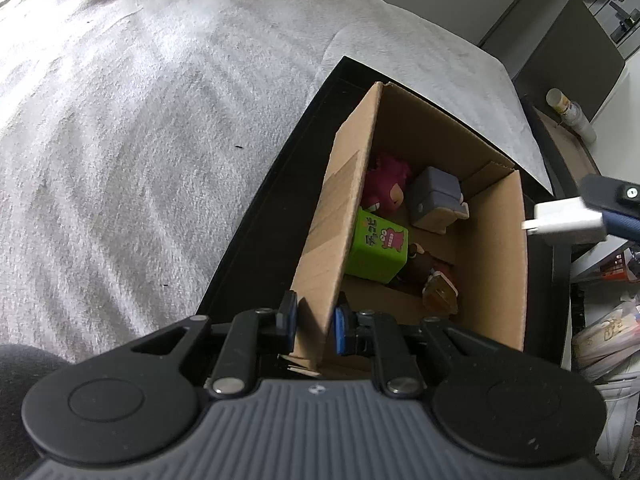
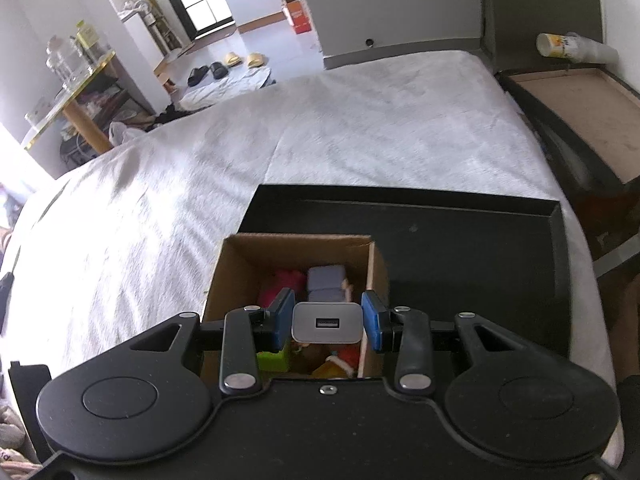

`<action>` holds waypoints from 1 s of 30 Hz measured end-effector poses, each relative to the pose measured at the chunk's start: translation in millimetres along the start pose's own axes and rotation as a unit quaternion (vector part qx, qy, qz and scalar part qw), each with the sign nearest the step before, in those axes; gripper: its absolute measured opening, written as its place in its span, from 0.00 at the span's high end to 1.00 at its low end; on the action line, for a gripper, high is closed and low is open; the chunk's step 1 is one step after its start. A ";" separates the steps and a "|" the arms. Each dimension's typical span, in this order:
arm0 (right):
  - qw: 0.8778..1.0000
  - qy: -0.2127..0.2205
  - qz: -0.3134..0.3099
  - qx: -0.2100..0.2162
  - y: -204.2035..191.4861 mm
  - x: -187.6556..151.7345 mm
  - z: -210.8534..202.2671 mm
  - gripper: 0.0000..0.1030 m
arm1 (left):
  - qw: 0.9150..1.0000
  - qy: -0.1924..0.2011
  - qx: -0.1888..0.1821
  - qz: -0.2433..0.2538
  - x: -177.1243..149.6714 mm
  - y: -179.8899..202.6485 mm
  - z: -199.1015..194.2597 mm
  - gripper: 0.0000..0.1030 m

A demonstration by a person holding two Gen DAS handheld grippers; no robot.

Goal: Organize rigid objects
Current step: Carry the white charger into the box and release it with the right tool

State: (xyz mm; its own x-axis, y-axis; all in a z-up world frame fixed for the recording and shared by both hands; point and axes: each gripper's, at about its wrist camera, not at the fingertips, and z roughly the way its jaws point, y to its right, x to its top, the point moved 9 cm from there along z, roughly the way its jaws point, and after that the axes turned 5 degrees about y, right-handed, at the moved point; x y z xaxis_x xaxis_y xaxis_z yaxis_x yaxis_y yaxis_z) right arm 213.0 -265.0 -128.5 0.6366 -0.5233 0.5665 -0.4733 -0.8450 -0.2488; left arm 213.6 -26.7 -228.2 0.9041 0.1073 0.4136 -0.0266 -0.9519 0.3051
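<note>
An open brown cardboard box (image 2: 296,248) stands on a flat black tray (image 2: 460,240), which lies on a white-covered bed (image 2: 320,120). Inside the box lie a green cube toy (image 1: 378,250), a pink plush figure (image 1: 386,184) and a grey block figure (image 1: 438,198). Over the box hangs a white USB charger (image 2: 327,322).

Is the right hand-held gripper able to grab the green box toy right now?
Probably not yet. The right hand-held gripper is already shut on the white charger, so it has no room for the green box toy, though the cardboard box is open on top.
</note>
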 end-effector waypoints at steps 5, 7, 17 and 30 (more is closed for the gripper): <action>1.000 -0.019 -0.008 -0.001 -13.8 -13.8 12.7 0.65 | 1.000 -0.001 -0.007 -0.003 -0.1 -1.7 0.1 0.83; 1.000 -0.027 -0.010 -0.002 -18.3 -20.4 18.4 0.65 | 1.000 -0.002 -0.009 -0.003 -0.1 -1.8 0.3 0.83; 0.998 -0.064 -0.006 -0.010 -30.1 -51.0 42.1 0.65 | 1.000 -0.005 -0.021 -0.007 0.2 -3.8 1.7 0.83; 0.996 -0.083 0.000 -0.032 -33.9 -74.8 64.3 0.64 | 0.999 -0.009 -0.033 -0.011 0.0 -6.2 2.4 0.83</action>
State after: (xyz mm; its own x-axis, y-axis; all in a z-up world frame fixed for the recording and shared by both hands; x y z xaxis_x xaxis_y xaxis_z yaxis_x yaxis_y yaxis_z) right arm 220.6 -204.3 -213.0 0.7251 -0.5395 0.4281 -0.5087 -0.8385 -0.1951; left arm 214.7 -21.4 -232.1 0.9124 0.1224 0.3905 -0.0340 -0.9282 0.3705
